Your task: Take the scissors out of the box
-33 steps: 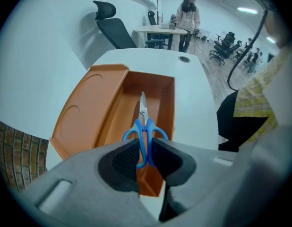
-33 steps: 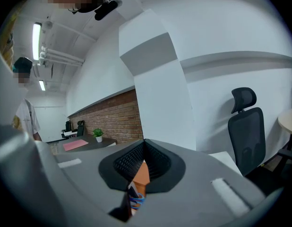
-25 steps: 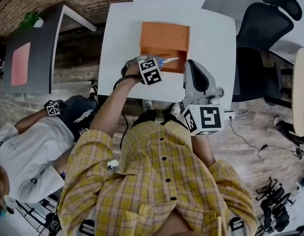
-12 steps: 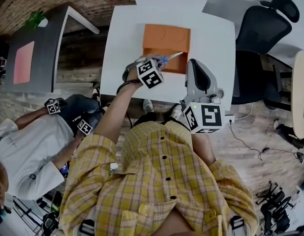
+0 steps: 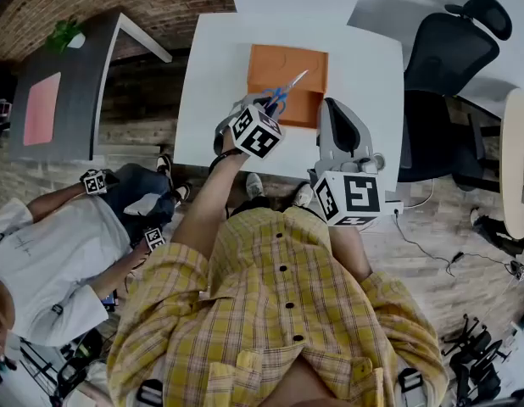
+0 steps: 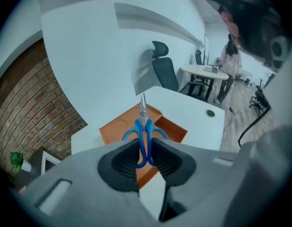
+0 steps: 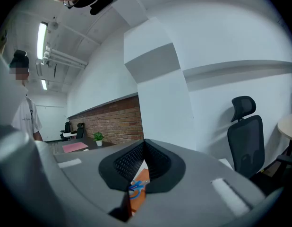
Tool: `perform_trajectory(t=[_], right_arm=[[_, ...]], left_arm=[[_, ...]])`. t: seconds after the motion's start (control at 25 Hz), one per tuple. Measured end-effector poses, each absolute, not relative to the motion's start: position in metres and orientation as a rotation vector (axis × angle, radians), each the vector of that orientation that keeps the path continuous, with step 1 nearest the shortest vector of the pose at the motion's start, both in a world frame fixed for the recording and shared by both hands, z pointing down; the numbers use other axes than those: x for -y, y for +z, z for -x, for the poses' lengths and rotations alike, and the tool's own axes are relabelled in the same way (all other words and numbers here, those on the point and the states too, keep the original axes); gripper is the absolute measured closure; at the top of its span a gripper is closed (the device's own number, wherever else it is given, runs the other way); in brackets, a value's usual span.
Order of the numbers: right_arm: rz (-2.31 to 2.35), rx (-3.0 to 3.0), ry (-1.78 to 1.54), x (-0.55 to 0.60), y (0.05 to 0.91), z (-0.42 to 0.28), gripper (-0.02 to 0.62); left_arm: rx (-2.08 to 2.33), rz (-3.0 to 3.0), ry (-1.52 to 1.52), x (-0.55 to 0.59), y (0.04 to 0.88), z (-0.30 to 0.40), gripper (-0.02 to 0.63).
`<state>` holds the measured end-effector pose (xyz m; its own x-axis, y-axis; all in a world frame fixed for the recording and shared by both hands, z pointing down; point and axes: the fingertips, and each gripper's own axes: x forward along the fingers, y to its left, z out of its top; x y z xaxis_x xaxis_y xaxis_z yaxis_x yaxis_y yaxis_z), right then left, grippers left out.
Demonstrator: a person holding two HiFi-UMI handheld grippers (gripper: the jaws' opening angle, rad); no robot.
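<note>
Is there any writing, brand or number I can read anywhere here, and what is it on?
None can be read.
The marker cubes bear only black-and-white square patterns, not letters.
The orange box and the blue-handled scissors show no print.

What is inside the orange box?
The visible floor of the orange box is bare. The scissors, clamped in the left gripper, are above it. They and the gripper cover its near part, which cannot be checked.
</note>
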<state>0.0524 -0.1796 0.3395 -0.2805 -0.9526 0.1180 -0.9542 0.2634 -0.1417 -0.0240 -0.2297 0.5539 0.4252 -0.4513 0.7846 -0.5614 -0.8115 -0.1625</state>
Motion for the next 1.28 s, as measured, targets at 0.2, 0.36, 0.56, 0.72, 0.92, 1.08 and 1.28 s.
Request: perform_trajectory(t=[0.2, 0.36, 0.56, 0.72, 0.92, 1.08, 1.28], right_arm=[[-1.866, 2.496, 0.283, 0.179, 0.338, -0.045, 0.591], [-1.858, 2.503, 0.28, 0.18, 0.334, -0.042, 0.591], [-1.857, 2.511, 0.27, 0.179, 0.328, -0.038, 0.591], [-1.849, 2.515, 0.258, 0.177, 0.327, -0.033, 0.591], [-1.831, 2.526, 0.25, 0.176, 0.325, -0.027, 0.591], [-1.829, 2.538, 0.235, 0.174, 0.32, -0.024, 0.591], [-1.837, 2.546, 0.23, 0.183, 0.317, -0.024, 0.591]], left_arm=[[0.991, -2.533, 1.129, 0.225, 0.524, 0.025, 0.522], [1.053, -2.528, 0.988, 0.223, 0.496, 0.024, 0.522], [1.128, -2.54, 0.838, 0.219, 0.46, 0.025, 0.522], [1.184, -2.537, 0.741, 0.214, 0.439, 0.029, 0.522], [1.252, -2.546, 0.61, 0.213, 0.41, 0.035, 0.522], [1.296, -2.545, 0.505, 0.208, 0.389, 0.04, 0.522], [1.345, -2.549, 0.428, 0.215, 0.372, 0.045, 0.522]])
